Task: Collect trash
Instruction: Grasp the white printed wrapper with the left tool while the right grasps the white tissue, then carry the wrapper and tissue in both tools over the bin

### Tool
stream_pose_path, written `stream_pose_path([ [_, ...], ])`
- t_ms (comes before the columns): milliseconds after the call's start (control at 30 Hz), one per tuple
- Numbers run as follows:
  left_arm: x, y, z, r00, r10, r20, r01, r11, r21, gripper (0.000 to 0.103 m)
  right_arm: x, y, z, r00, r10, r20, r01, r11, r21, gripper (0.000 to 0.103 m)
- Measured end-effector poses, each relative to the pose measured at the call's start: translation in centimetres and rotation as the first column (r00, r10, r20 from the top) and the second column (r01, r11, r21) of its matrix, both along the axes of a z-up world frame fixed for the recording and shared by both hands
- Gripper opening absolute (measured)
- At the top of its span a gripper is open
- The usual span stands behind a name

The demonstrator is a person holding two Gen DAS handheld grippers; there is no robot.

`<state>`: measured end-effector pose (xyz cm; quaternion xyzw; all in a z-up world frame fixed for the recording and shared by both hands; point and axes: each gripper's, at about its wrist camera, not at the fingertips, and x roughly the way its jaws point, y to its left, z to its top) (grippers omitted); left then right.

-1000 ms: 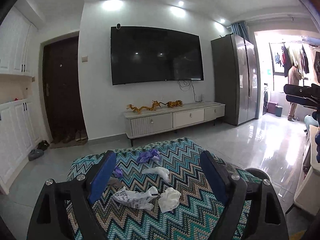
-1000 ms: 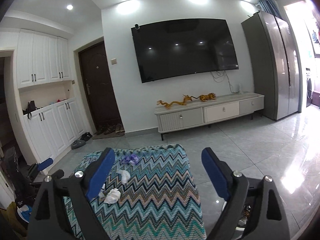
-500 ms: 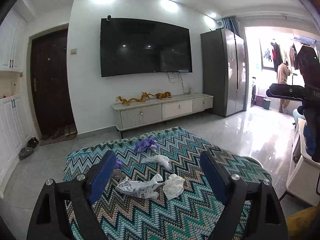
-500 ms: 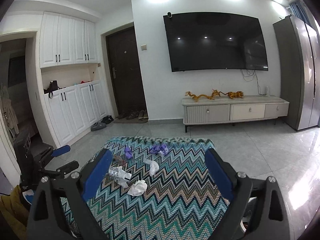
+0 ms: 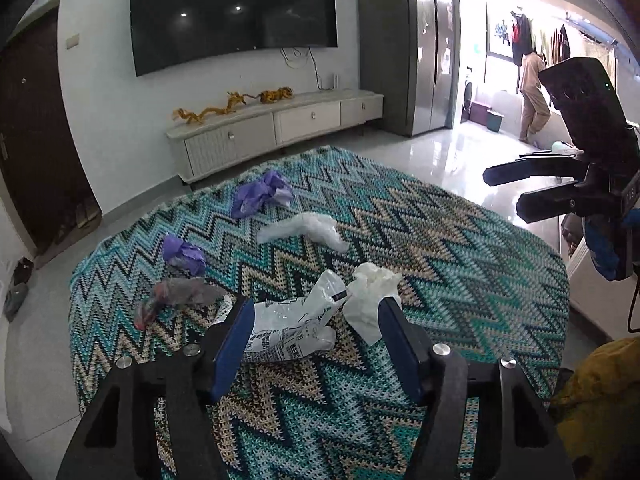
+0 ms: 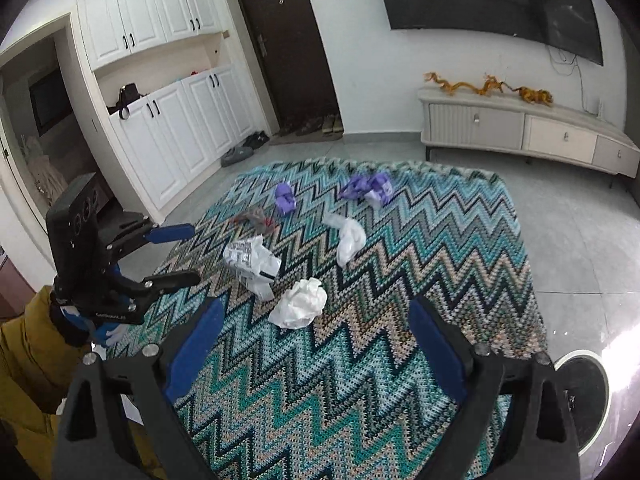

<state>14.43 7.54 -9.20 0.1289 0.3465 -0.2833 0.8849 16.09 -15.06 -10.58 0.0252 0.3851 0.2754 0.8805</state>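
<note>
Closing the left gripper (image 5: 316,340) is what I'm doing right now: its blue pads stood wide a second ago and are drawing in around the printed plastic wrapper (image 5: 288,328), which lies between them on the zigzag blanket (image 5: 460,264). The pads do not press it yet, so nothing is held. Both views have tipped down since a second ago, from the TV wall to the tabletop, so I judge the approach done and the first pick begun.

The right gripper (image 6: 316,344) is spread wide and empty, aimed over the crumpled white tissue (image 6: 300,304), which lies just beyond its fingertips.

The rest of the trash is scattered farther out on the blanket: a white plastic bag (image 5: 304,230), two purple wrappers (image 5: 260,194) (image 5: 184,254) and a grey-red scrap (image 5: 172,296) just left of my left pad.

The wrapper is thin and springy, so I expect it may slide out unless the pads catch its bulk. In the left view the tissue (image 5: 372,296) touches its right edge and could be dragged along.
</note>
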Motion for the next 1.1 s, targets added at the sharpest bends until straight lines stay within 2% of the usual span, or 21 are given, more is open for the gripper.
stream_pose_path([
  [133, 2.2, -0.6, -2.1, 0.998, -0.035, -0.058, 0.038, 0.998, 0.056, 0.058, 2.5, 1.7, -2.8, 0.995, 0.070, -0.076, -0.071, 0.997, -0.010, 0.093],
  [333, 4.0, -1.2, -4.7, 0.985, -0.074, -0.154, 0.089, 0.992, 0.091, 0.034, 5.4, 4.4, -5.8, 0.978, 0.150, -0.143, -0.155, 0.988, -0.019, 0.090],
  [400, 3.8, -1.0, -5.0, 0.985, -0.072, -0.157, 0.084, 0.994, 0.075, 0.029, 6.2, 5.2, -6.6, 0.972, 0.168, -0.162, -0.173, 0.985, -0.017, 0.084],
  [500, 3.2, -0.8, -5.0, 0.987, -0.067, -0.149, 0.076, 0.996, 0.055, 0.022, 7.3, 6.1, -8.0, 0.964, 0.185, -0.193, -0.192, 0.981, -0.020, 0.065],
  [633, 2.6, -0.4, -4.7, 0.991, -0.041, -0.130, 0.046, 0.998, 0.035, 0.012, 8.2, 7.0, -9.3, 0.955, 0.192, -0.226, -0.207, 0.977, -0.045, 0.049],
  [667, 2.5, -0.3, -4.6, 0.991, -0.032, -0.126, 0.036, 0.999, 0.026, 0.011, 8.3, 7.2, -9.5, 0.954, 0.193, -0.229, -0.209, 0.977, -0.050, 0.041],
  [767, 2.0, 0.1, -4.1, 0.994, -0.003, -0.112, 0.004, 1.000, 0.003, 0.009, 8.1, 7.5, -9.6, 0.955, 0.197, -0.224, -0.214, 0.975, -0.053, 0.023],
  [933, 0.7, 0.5, -2.1, 0.997, 0.032, -0.069, -0.034, 0.999, -0.037, 0.007, 7.0, 6.7, -8.2, 0.969, 0.175, -0.172, -0.185, 0.982, -0.042, 0.019],
  [1100, -0.5, 0.5, 0.6, 0.997, 0.071, -0.018, -0.073, 0.995, -0.072, 0.007, 4.4, 4.2, -4.9, 0.987, 0.138, -0.080, -0.141, 0.989, -0.033, 0.019],
])
